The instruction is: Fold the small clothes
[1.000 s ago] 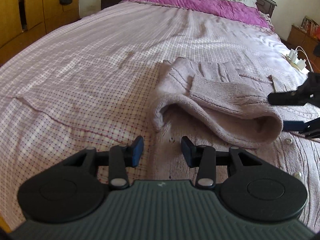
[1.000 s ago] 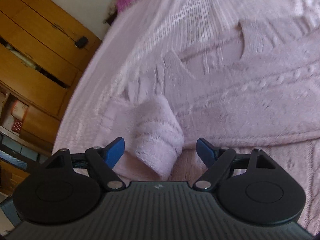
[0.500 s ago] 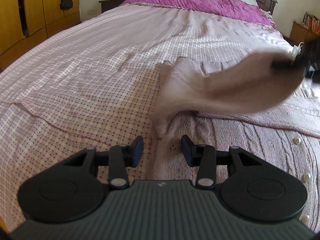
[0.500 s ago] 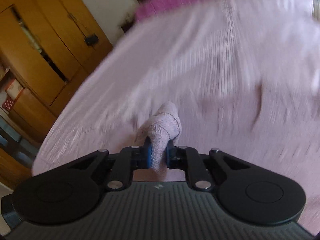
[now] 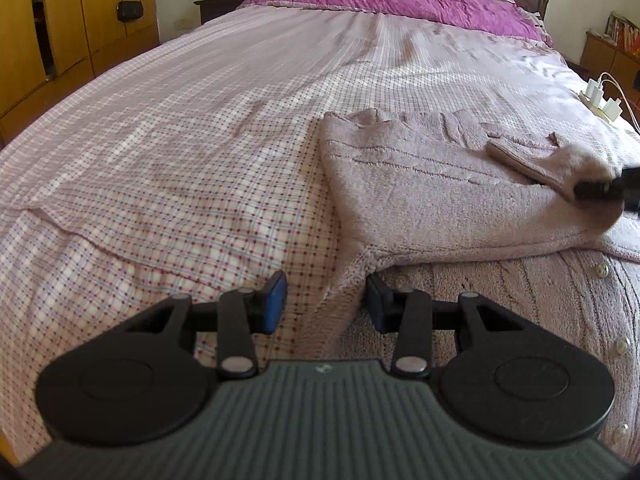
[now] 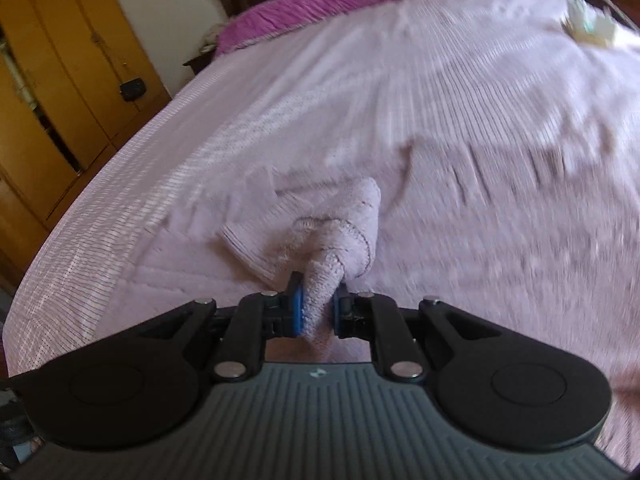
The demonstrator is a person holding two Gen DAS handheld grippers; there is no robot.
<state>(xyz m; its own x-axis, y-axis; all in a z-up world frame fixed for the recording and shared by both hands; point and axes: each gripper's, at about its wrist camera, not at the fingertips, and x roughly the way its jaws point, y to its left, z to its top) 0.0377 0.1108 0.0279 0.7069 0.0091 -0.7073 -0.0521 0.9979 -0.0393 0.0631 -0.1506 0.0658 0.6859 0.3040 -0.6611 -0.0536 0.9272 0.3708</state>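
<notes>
Knitted sleeve cuff pinched in right tool, background bed blurred.

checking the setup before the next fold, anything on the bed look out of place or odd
One thing: a white power strip with chargers plugged in lies on the bedspread near its far right edge, beyond the pink cardigan. It does not touch the cardigan. Nothing looks spilled or damaged.
</notes>
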